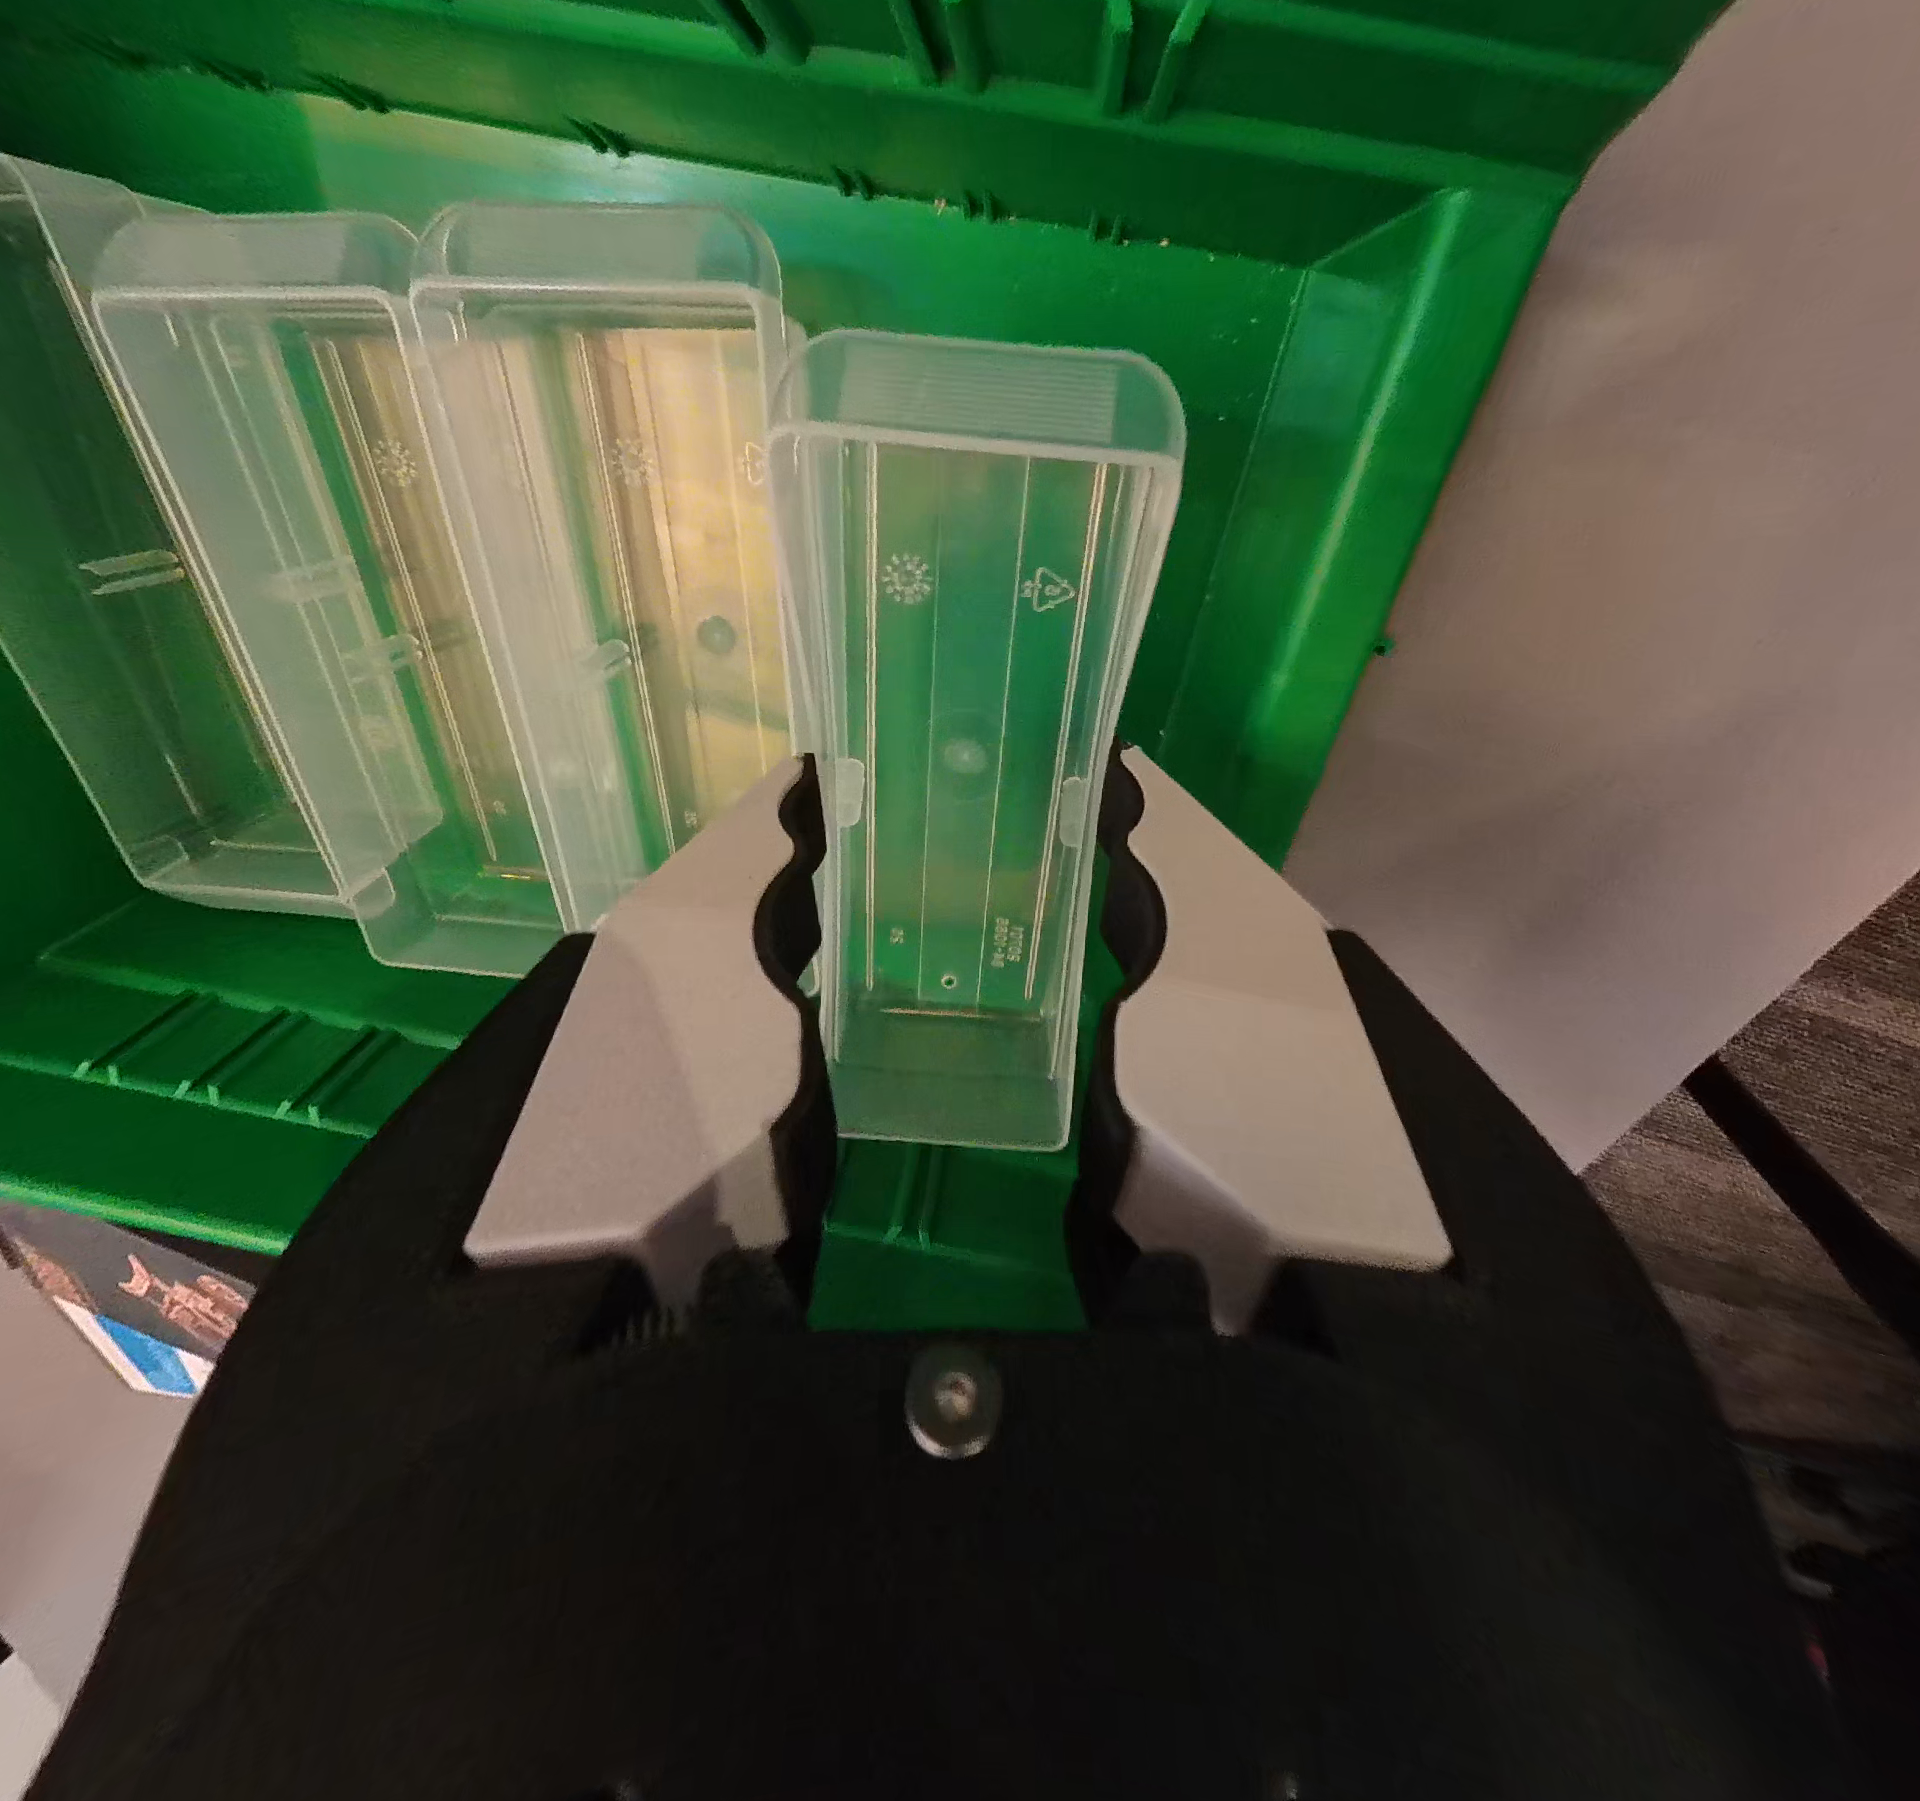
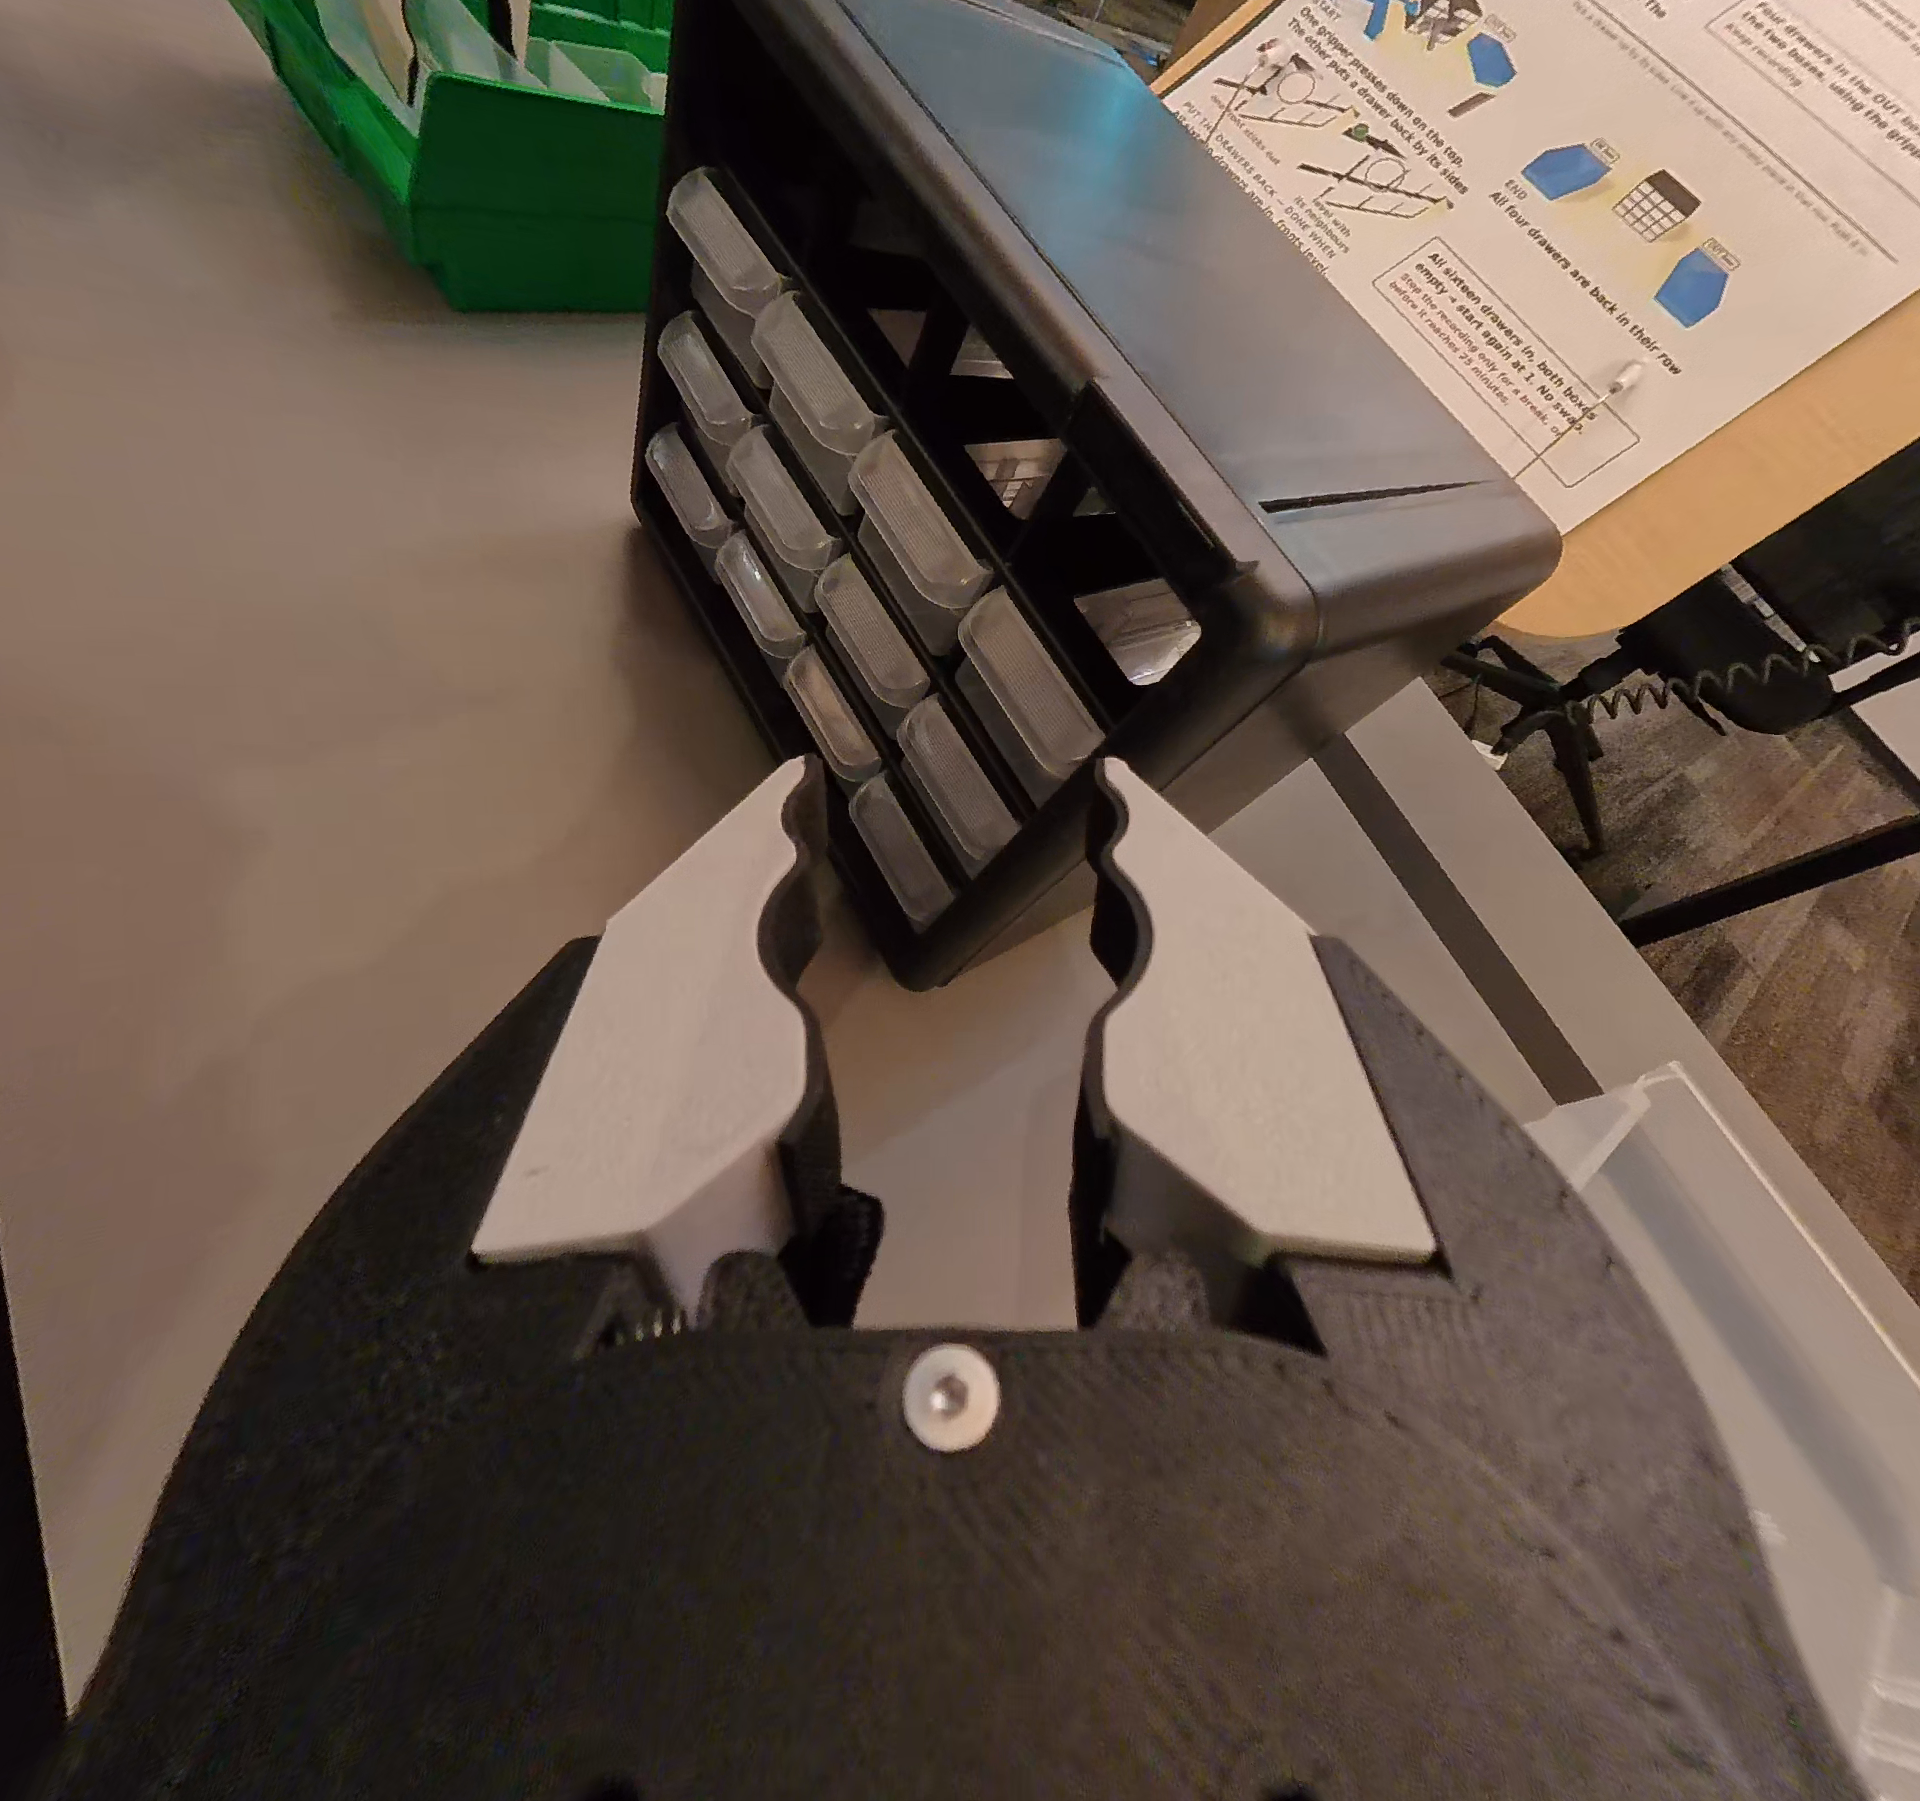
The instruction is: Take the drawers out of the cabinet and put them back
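Now my left gripper (image 1: 961, 795) is clamped across the long sides of a clear drawer (image 1: 971, 743) over the green bin (image 1: 1340, 463), beside three drawers lying inside, while my right gripper (image 2: 951, 795) gapes empty near the black cabinet (image 2: 1039, 317), probably ready to steady it.

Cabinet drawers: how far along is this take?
Several slots of the black cabinet are empty, and clear drawers lie in the green bin. The left hand-held gripper grips one drawer over the bin. The right hand-held gripper is open, empty. Refilling remains.
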A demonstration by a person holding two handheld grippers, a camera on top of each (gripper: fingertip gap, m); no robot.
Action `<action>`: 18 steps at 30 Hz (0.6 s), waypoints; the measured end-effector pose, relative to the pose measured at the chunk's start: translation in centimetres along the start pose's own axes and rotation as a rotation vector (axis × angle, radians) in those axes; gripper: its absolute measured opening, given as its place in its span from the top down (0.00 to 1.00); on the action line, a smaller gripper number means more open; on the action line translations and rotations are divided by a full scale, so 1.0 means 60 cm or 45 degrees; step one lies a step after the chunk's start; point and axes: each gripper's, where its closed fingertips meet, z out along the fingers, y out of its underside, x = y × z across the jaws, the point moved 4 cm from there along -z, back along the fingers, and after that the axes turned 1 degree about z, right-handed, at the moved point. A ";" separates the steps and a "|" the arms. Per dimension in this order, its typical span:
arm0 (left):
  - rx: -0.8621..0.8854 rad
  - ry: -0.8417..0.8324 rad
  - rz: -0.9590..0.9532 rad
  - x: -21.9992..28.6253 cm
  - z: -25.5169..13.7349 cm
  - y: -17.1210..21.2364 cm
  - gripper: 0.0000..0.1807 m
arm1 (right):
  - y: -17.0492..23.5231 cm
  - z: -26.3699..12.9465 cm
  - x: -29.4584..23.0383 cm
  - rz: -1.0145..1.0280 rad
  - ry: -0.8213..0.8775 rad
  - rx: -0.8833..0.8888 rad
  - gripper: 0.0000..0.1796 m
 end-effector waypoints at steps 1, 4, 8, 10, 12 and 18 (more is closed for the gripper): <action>0.002 -0.005 0.004 0.000 -0.002 -0.001 0.71 | 0.000 0.000 0.000 0.001 -0.001 0.001 0.73; 0.002 -0.015 0.014 0.002 -0.008 -0.002 0.71 | 0.001 0.001 -0.001 0.002 -0.006 0.000 0.73; 0.041 -0.030 0.025 0.007 -0.027 -0.011 0.71 | 0.004 0.004 -0.002 0.005 -0.009 0.000 0.73; 0.034 -0.039 0.039 0.010 -0.037 -0.014 0.72 | 0.004 0.005 -0.003 0.006 -0.012 0.001 0.73; 0.027 -0.044 0.048 0.013 -0.048 -0.017 0.72 | 0.004 0.006 -0.004 0.004 -0.015 0.001 0.73; 0.065 -0.098 0.108 0.038 -0.116 -0.052 0.72 | 0.004 0.003 -0.003 0.005 -0.010 0.003 0.73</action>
